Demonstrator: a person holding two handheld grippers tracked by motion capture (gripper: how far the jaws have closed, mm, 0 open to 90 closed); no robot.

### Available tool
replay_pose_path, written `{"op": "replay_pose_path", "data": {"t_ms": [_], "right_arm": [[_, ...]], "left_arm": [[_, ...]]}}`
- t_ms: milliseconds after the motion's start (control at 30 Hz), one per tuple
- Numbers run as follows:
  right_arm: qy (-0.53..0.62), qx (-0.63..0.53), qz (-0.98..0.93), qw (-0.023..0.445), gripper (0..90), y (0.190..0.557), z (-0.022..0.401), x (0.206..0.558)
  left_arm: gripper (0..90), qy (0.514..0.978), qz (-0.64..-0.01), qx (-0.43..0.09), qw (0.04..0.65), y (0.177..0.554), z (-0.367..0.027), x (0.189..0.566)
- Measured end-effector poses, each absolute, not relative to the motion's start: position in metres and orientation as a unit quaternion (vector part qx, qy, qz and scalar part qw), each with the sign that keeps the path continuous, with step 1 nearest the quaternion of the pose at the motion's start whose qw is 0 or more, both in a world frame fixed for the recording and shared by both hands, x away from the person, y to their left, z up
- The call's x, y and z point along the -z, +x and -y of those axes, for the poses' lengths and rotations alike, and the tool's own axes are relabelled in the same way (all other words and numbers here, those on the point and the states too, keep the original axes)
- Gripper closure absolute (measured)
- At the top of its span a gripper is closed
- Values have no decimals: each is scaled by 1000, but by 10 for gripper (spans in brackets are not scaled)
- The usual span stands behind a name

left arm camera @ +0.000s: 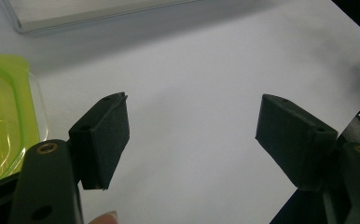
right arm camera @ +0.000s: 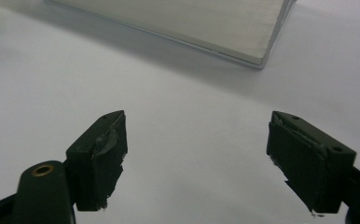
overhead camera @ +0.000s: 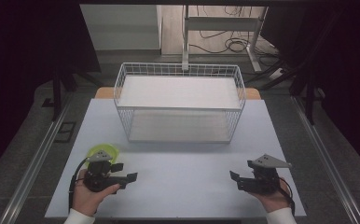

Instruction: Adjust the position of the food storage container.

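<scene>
Left gripper [overhead camera: 128,178] and right gripper [overhead camera: 238,179], high view: I see each held in a hand at the near edge of a pale tabletop [overhead camera: 187,172], one near-left, one near-right, jaws pointing inward toward each other. A white wire basket [overhead camera: 179,102] stands at the far centre of the table with a white board across its top. A lime-green lid or dish [overhead camera: 104,150] lies flat just beyond the left gripper. Grey floor, metal rails, a desk frame and loose cables surround the table; dark curtains close both sides.

Left gripper view: I see its jaws set wide apart over bare tabletop [left arm camera: 201,93], gripping nothing. The green piece [left arm camera: 3,116] sits at the left edge, translucent with a raised rim. A fingertip [left arm camera: 104,217] shows at the bottom.

Right gripper view: I see jaws likewise wide and empty, their pads [right arm camera: 106,158] worn and ragged. The basket's base corner [right arm camera: 243,42] lies beyond.
</scene>
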State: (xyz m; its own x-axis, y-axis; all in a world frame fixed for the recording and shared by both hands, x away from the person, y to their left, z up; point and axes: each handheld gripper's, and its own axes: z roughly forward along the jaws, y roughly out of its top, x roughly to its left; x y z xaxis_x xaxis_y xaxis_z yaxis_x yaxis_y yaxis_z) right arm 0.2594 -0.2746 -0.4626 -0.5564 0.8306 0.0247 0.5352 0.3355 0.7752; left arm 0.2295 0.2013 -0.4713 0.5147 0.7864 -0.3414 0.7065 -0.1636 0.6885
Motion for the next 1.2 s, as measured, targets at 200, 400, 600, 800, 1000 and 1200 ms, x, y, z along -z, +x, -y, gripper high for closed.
{"op": "replay_pose_path", "data": {"t_ms": [200, 400, 600, 800, 1000, 1200], "right_arm": [[424, -373, -802, 194, 201, 257, 273, 466], [419, -368, -809, 187, 207, 257, 269, 466], [422, -372, -807, 181, 218, 257, 268, 464], [428, -375, -804, 174, 221, 258, 270, 463], [433, -368, -804, 173, 221, 259, 269, 464], [432, -366, -806, 172, 223, 260, 268, 465]], "left_arm": [[255, 763, -488, -48, 422, 229, -199, 470], [254, 763, -485, -48, 425, 227, -199, 468], [258, 759, -488, -53, 427, 226, -202, 467], [262, 752, -488, -69, 437, 223, -205, 460], [260, 752, -489, -72, 436, 223, -211, 454], [260, 742, -498, -82, 442, 225, -224, 444]]}}
